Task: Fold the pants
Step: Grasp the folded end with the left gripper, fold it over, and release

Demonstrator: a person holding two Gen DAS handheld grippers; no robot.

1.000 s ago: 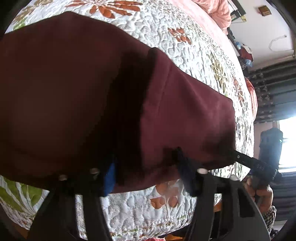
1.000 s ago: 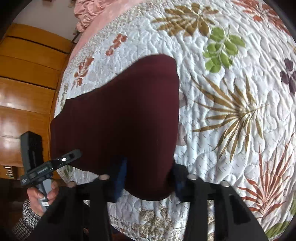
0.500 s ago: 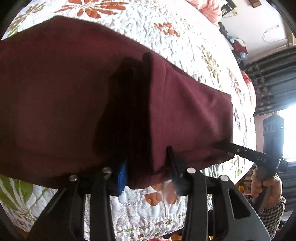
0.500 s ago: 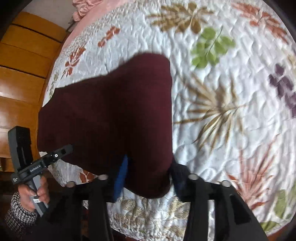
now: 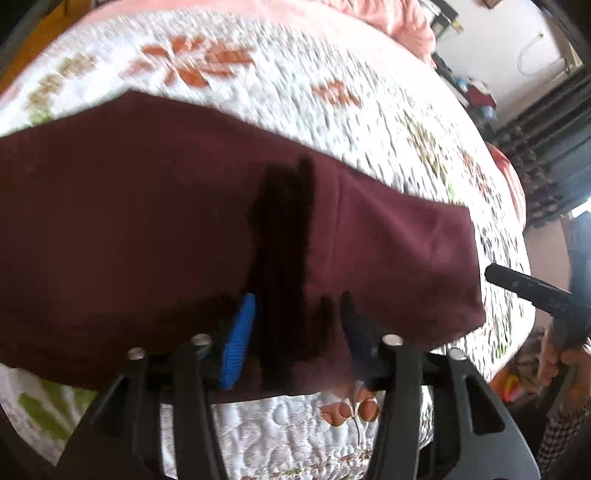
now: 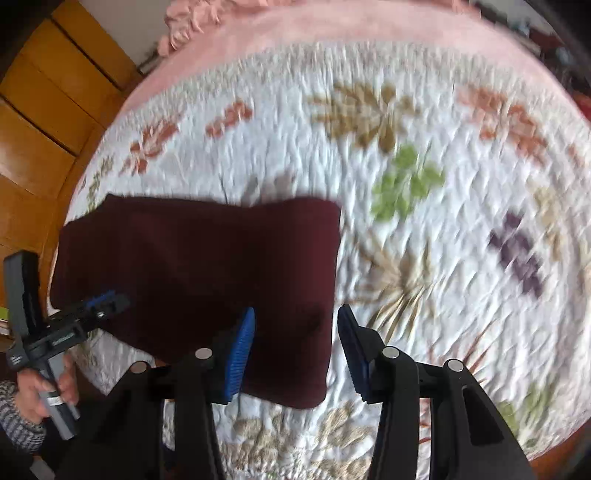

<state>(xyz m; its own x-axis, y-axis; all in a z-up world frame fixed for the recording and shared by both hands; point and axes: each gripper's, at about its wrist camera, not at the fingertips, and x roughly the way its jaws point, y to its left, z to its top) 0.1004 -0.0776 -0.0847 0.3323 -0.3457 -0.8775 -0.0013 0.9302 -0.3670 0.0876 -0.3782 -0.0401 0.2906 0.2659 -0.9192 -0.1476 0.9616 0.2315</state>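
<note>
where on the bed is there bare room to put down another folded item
Bare quilt lies wide to the right of the maroon pants, and between them and the pink blanket. The near-left edge is crowded: pants, left gripper and right gripper.

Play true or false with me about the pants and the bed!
1. The pants are dark red. True.
2. The pants lie on a wooden floor. False: they lie on a quilt on the bed.
3. The quilt has leaf pictures on it. True.
4. The pants are stretched out full length. False: they are folded into a short rectangle.
</note>
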